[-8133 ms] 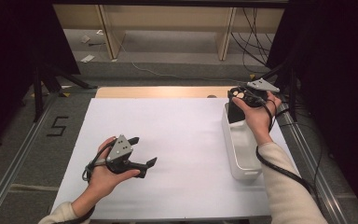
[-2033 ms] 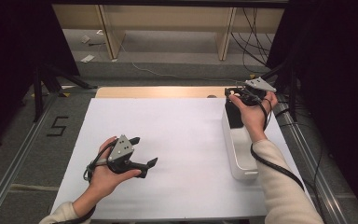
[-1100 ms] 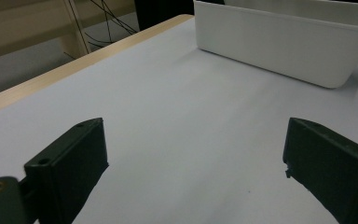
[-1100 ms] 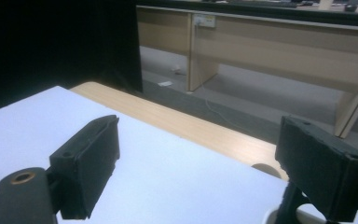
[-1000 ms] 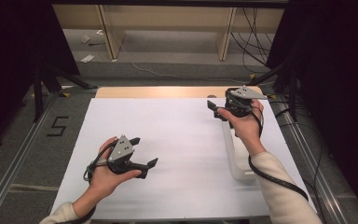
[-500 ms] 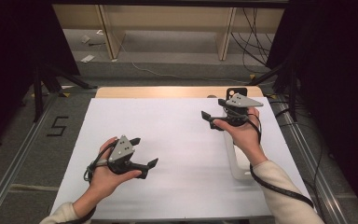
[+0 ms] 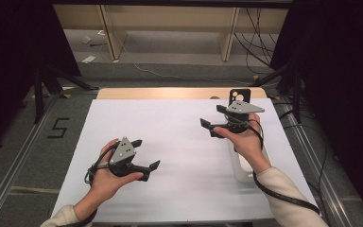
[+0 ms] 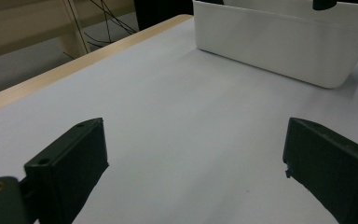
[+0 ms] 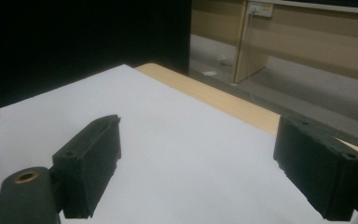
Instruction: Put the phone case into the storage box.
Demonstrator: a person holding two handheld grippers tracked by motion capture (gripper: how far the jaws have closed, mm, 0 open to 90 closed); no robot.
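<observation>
White plastic bin (image 7: 244, 169) sits at the bench's (image 7: 179, 142) right edge, under the right forearm, while the right gripper (image 7: 212, 123), fingers wide and empty, hovers beside it and the left gripper (image 7: 144, 156) waits equally open, so a reach seems next.

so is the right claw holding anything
No, in the right gripper view the right claw stands wide open with nothing but the white table cover between its jaws.

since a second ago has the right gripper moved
Yes. In the high view the right gripper has swung left off the white bin, out over the white table, jaws open and empty.
</observation>
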